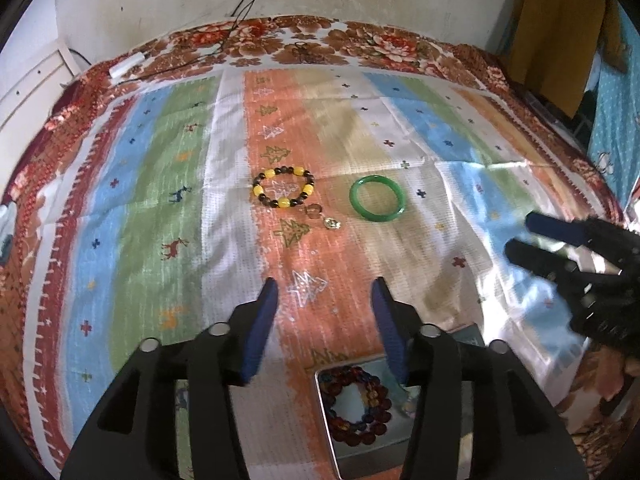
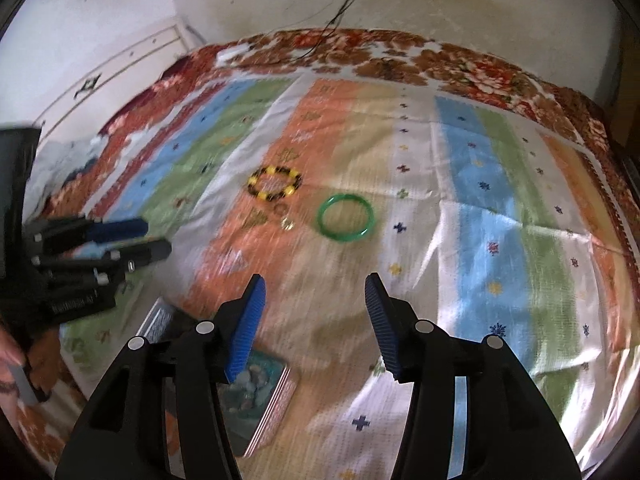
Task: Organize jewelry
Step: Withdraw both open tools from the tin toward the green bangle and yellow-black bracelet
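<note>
While both grippers, left gripper (image 1: 324,300) and right gripper (image 2: 312,300), are hovering open and empty, small pendant (image 1: 333,224) near green bangle (image 1: 377,198) is risking slipping from wide pads on soft bedspread (image 1: 160,184).

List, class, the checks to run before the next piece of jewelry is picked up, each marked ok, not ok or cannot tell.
1. Left claw open, holding nothing: ok.
2. Right claw open, holding nothing: ok.
3. Tin open, beads inside: ok.
4. Bangle lies apart from the bead bracelet: ok.
5. Small charms easy to tell apart: cannot tell, blurred.
6. All jewelry stowed: not ok.
</note>
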